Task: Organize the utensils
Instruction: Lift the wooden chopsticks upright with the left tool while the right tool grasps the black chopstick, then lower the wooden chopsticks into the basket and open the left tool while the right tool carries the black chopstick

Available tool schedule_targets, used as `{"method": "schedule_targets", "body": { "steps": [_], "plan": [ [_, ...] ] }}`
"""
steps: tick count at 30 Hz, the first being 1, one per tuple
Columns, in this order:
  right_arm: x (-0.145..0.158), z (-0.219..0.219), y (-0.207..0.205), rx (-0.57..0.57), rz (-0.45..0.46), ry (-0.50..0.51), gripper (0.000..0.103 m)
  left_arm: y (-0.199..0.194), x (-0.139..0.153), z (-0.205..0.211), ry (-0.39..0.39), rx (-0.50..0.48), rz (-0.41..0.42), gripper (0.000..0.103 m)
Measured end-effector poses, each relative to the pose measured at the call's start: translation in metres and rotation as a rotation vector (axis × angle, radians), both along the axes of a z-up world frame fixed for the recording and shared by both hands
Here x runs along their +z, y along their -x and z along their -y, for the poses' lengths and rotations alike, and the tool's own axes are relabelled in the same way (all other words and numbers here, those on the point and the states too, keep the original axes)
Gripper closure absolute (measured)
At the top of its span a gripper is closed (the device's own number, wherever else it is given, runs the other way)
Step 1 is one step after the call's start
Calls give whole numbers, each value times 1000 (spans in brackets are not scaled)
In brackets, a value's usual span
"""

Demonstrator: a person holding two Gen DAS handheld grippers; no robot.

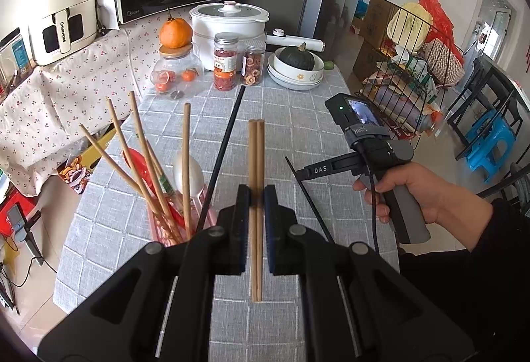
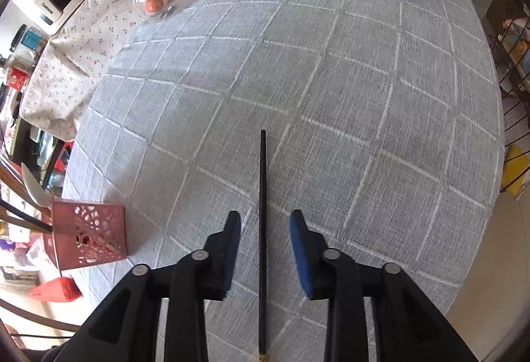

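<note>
The left gripper (image 1: 256, 196) is clamping a pair of wooden chopsticks (image 1: 256, 163) just beside the pink utensil holder (image 2: 89, 234); the right gripper (image 2: 265, 223) is sitting partly open. A black chopstick (image 2: 263, 229) is lying on the grey tablecloth (image 2: 331, 80) between its jaws, untouched

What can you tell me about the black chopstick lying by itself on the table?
The black chopstick is long, thin and straight, dark all over, with what looks like a small gold tip at its near end. It lies flat on the grey checked tablecloth. It sits in the gap of the right claw, whose blue pads stand apart on either side without pressing on it. It is outside the pink utensil holder.
</note>
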State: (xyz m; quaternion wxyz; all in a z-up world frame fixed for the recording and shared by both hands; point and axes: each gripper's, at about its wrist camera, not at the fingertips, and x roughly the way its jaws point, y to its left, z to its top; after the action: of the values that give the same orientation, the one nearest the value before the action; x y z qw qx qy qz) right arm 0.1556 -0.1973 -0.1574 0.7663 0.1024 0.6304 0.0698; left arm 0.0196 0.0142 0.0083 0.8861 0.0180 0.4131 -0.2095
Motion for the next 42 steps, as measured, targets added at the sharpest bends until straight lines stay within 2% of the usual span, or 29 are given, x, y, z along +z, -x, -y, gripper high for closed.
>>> {"method": "schedule_targets", "body": {
  "steps": [5, 7, 8, 10, 11, 16, 25, 31, 42],
  "plan": [
    [-19, -17, -16, 5, -25, 45, 60, -3, 0, -2, 2, 8, -1, 93],
    [-26, -20, -12, 33, -35, 132, 68, -3, 0, -3, -4, 8, 1, 93],
    [-25, -26, -10, 59, -13, 185, 75, -3, 0, -4, -6, 8, 2, 93],
    [-23, -33, -8, 88, -13, 182, 93, -2, 1, -6, -6, 11, 8, 93],
    [-22, -35, -6, 94, -11, 193, 97, -2, 3, -7, -4, 15, 12, 93],
    [-5, -34, 13, 112, 47, 152, 97, 3, 11, -14, 12, 39, 52, 93],
    [80, -18, 70, 117, 276, 94, 98, 10, 21, -16, 18, 60, 117, 93],
    [126, -18, 105, 128, 416, 87, 98, 13, 29, -16, 43, 78, 156, 93],
    [180, -16, 133, 117, 581, 21, 98, 19, 53, -27, 48, 133, 269, 93]
  ]
}}
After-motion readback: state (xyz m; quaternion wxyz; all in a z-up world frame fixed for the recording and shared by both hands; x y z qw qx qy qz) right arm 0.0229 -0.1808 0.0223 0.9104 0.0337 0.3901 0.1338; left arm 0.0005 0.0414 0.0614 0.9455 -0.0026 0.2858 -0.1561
